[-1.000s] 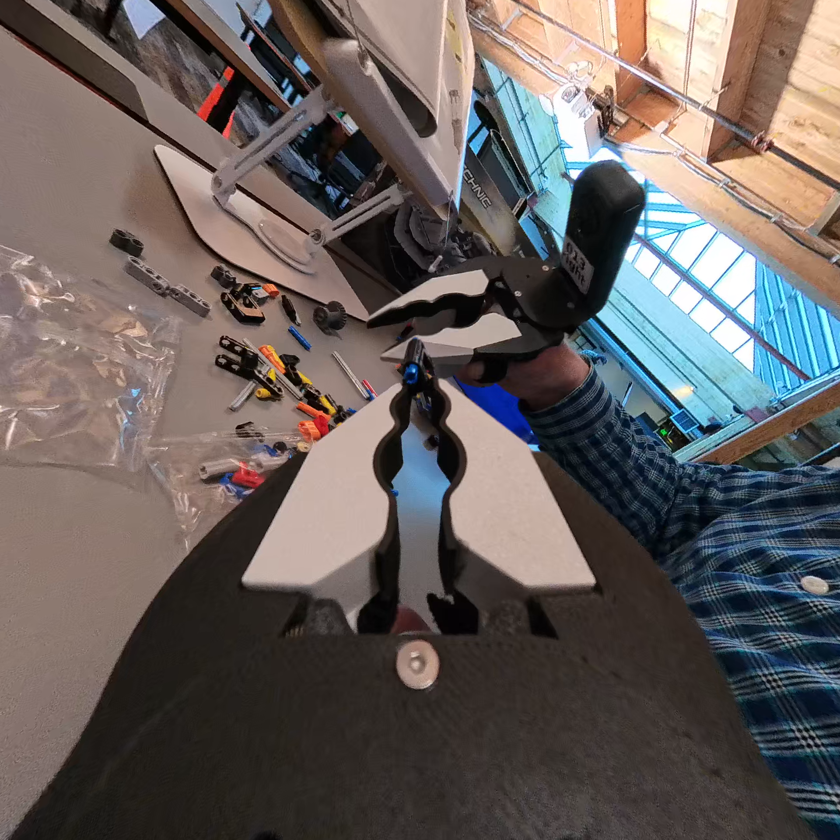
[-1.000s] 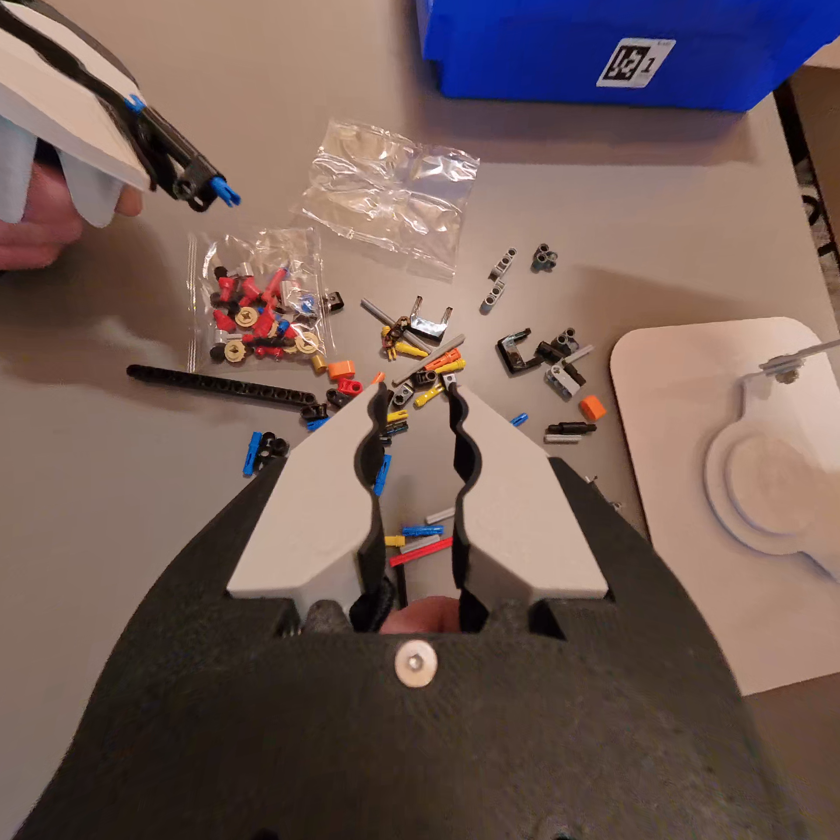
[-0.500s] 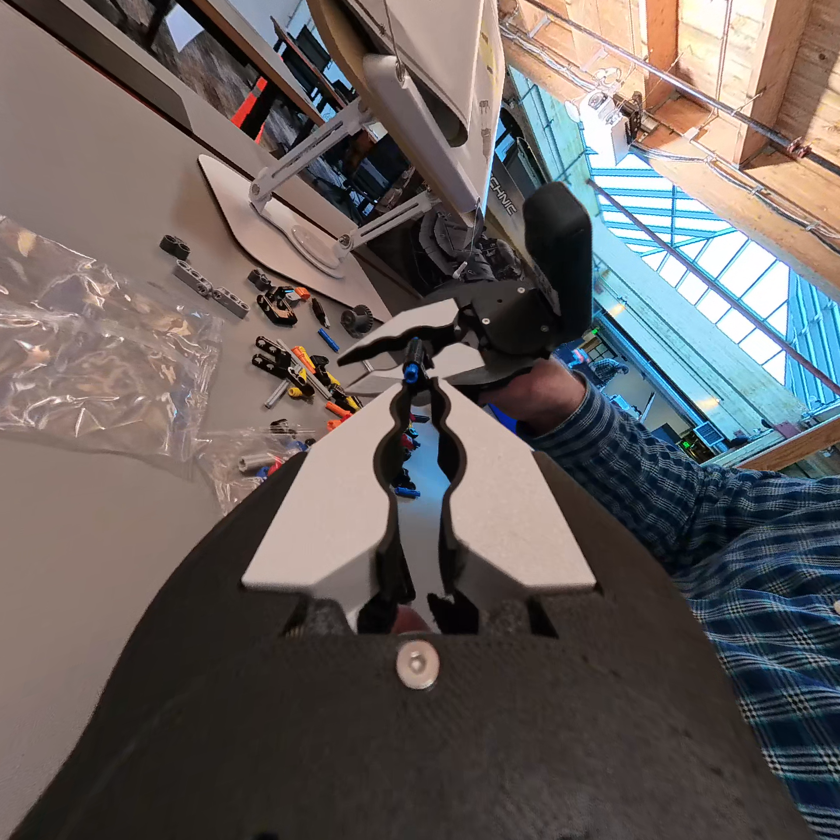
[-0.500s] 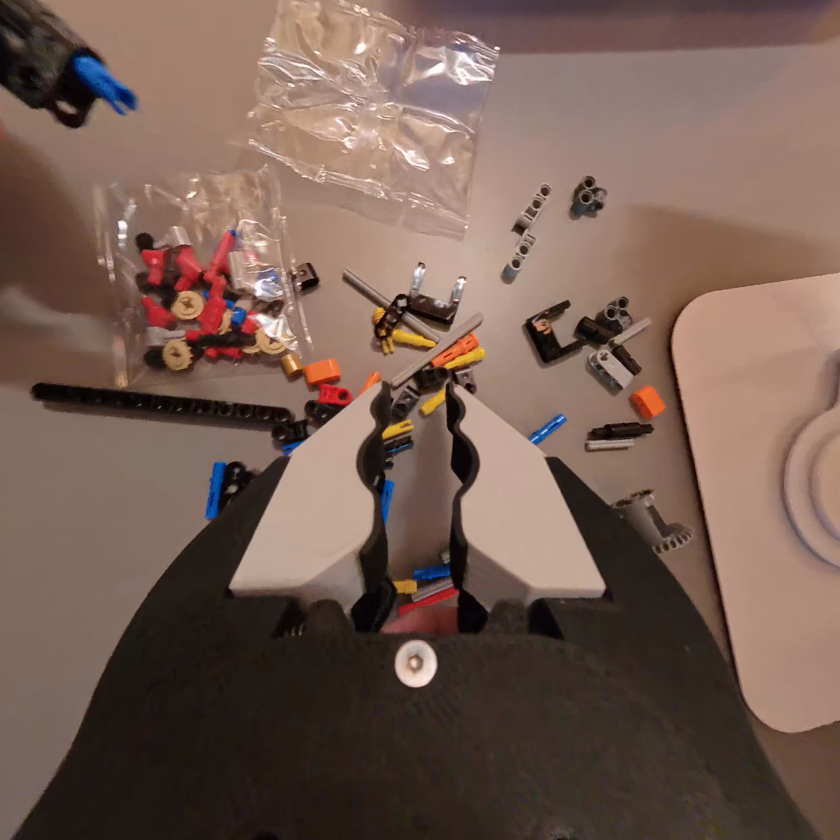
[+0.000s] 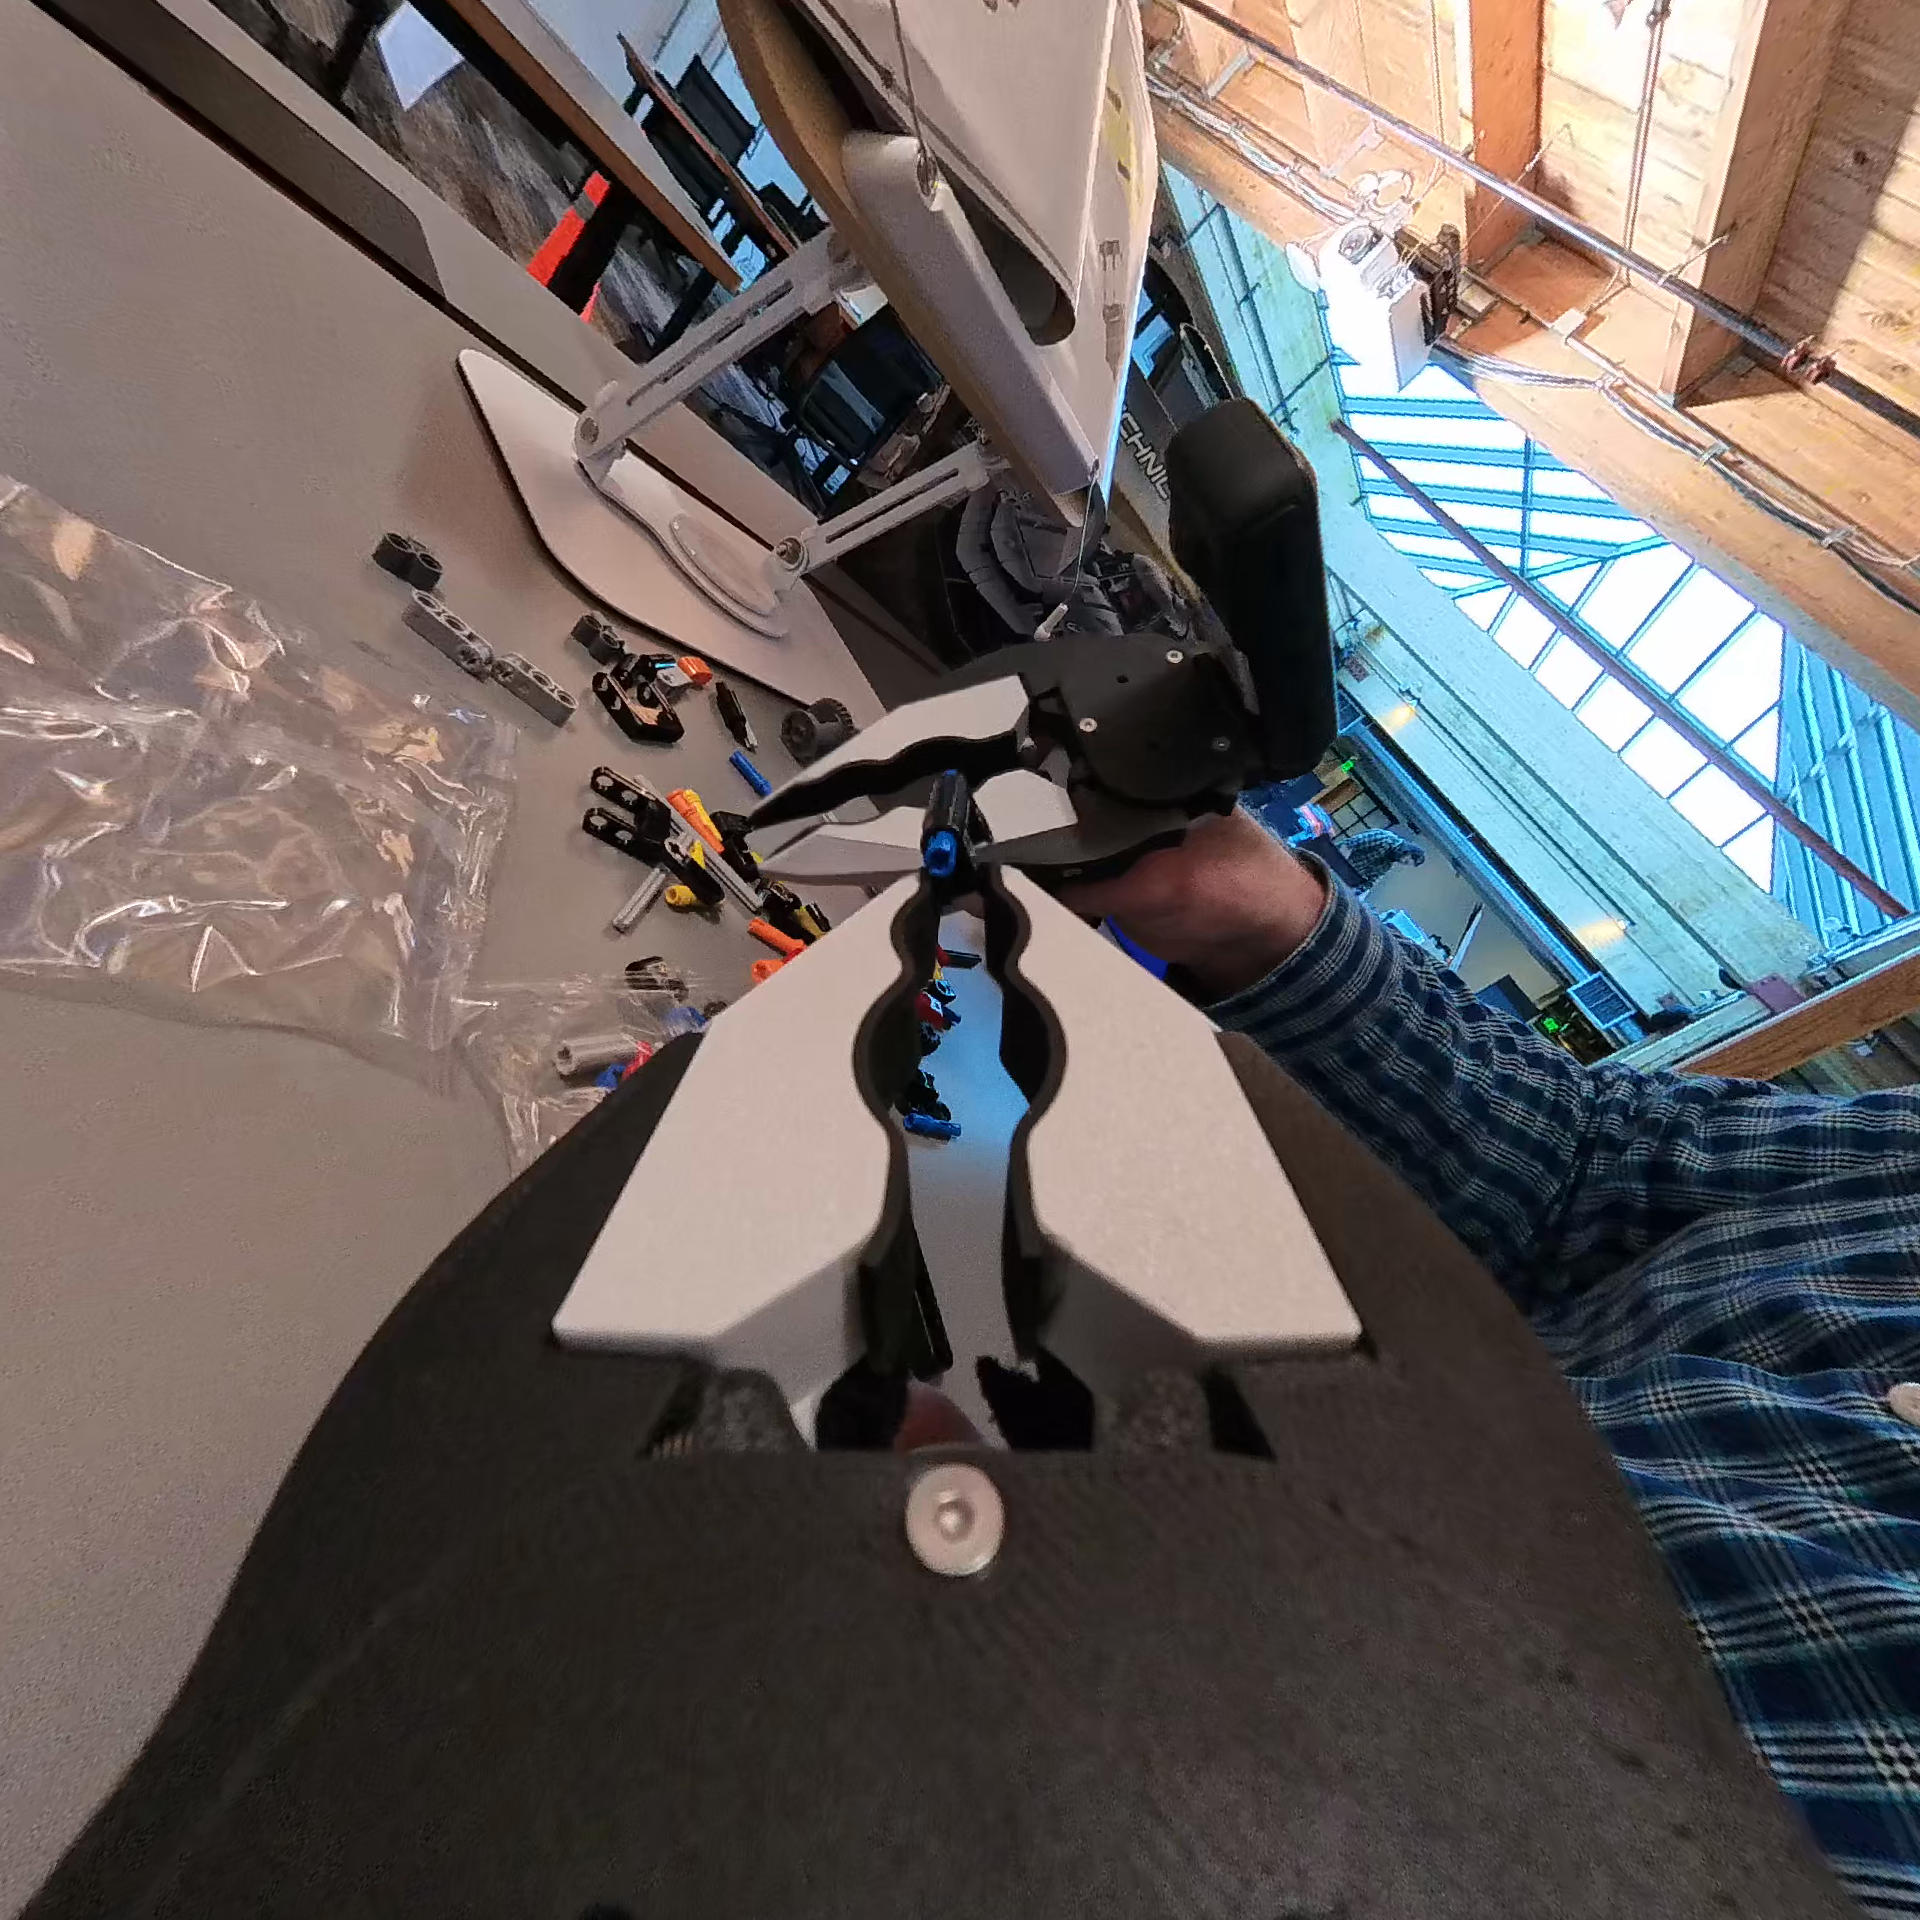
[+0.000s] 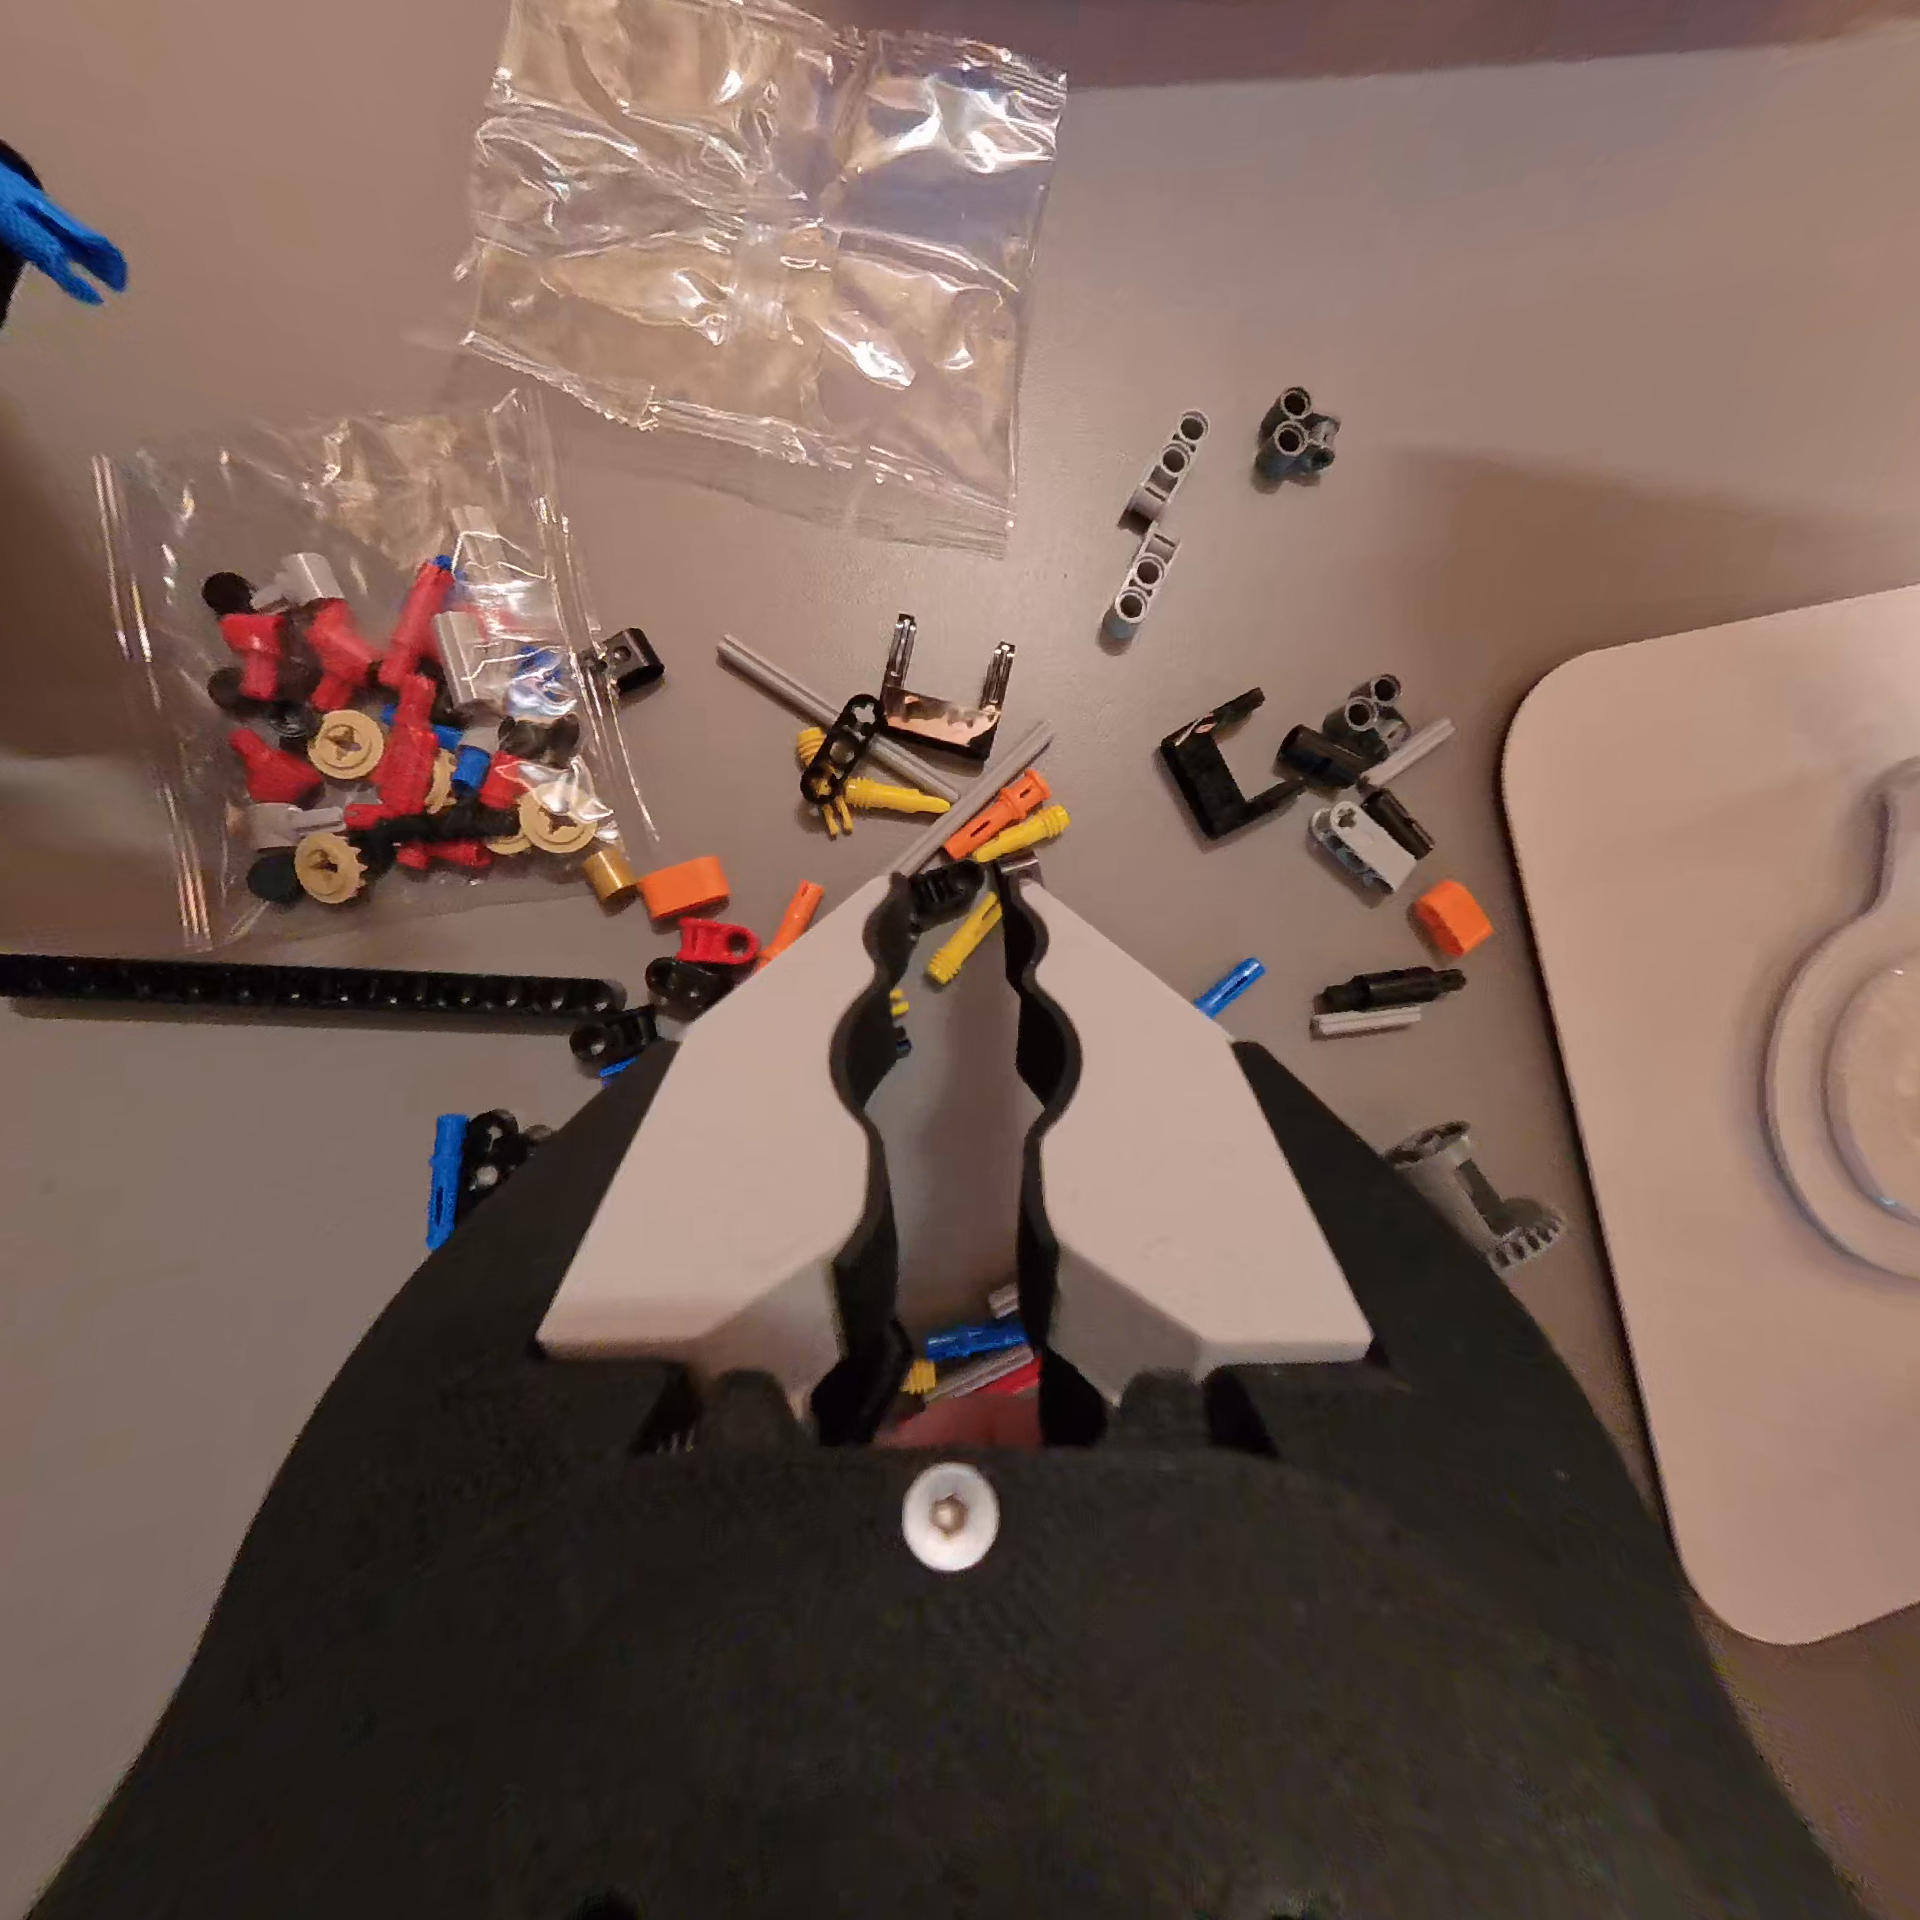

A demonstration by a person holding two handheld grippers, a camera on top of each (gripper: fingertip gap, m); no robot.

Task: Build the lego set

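My left gripper (image 5: 954,883) is shut on a black lego beam (image 5: 940,805) with a blue pin (image 5: 938,852) at its end, and holds it up above the grey table (image 5: 208,312). The pin also shows at the top left edge of the right wrist view (image 6: 62,244). My right gripper (image 6: 951,888) is open and low over the loose pieces. A yellow pin (image 6: 961,935) lies between its fingers, and a small black connector (image 6: 943,888) sits at the left fingertip. In the left wrist view the right gripper (image 5: 769,840) reaches in just beyond the held beam.
A clear bag of red, tan and black parts (image 6: 384,727) and an empty bag (image 6: 758,260) lie at the left and back. A long black beam (image 6: 301,982) lies at the left. A white stand base (image 6: 1714,1039) is at the right, with a grey gear (image 6: 1475,1195) beside it. The gap from one gripper's tips to the other's is roughly 12 cm.
My right gripper has come down closer over the loose pieces and its jaws have narrowed. The left gripper's beam has slid to the right view's top left edge.
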